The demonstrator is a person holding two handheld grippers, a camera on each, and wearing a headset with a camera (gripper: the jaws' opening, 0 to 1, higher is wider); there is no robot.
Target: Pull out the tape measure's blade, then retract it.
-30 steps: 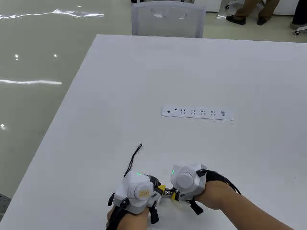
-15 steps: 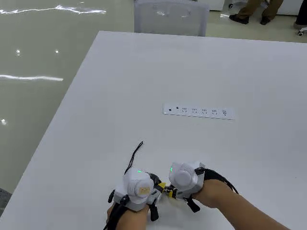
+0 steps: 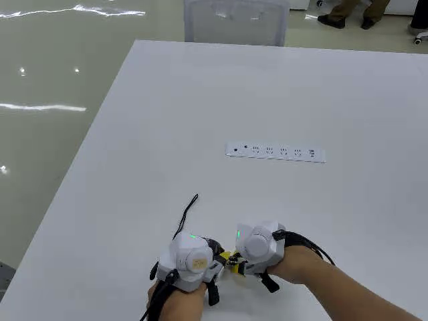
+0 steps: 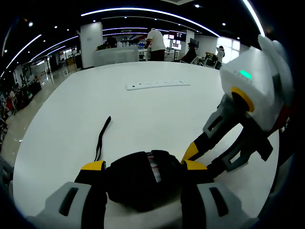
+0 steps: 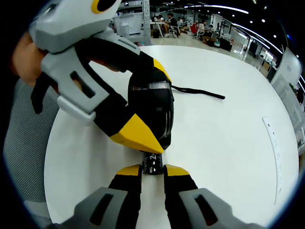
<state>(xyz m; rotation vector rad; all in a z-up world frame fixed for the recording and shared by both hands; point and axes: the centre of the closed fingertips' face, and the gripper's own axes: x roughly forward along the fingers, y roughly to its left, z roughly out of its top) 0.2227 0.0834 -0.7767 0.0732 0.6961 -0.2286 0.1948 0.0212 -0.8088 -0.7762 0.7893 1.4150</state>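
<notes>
White table point(image 3: 301, 87) takes up most of the head view, with a pale chair point(image 3: 234, 20) pushed against its far edge at top centre. White power strip point(image 3: 275, 152) lies flat right of centre, well apart from the work

Both grippers sit at bottom centre of the head view, nose to nose. Left gripper point(image 4: 143, 165) is clamped on the black tape measure point(image 5: 151, 112), one yellow-tipped jaw on each side of the case, and the case rests on the table. Right gripper point(image 5: 152, 171) has its jaws pinched together on the blade point(image 5: 153, 164), right at the mouth of the case. Only a short stub of blade is out, with a printed 2 just readable. Thin black strap point(image 3: 186, 215) trails from the case toward upper left, slack on the table

Judgement: early in the pull-out step. Case looks hard, smooth and fairly light, so a side clamp across the body suits it, though it could twist if the pull goes off-line. Blade is thin springy metal, stiff along its length but easy to kink and slippery between pads; best held at the end hook and pulled straight. It is likely spring-loaded, so it could snap back if let go
</notes>
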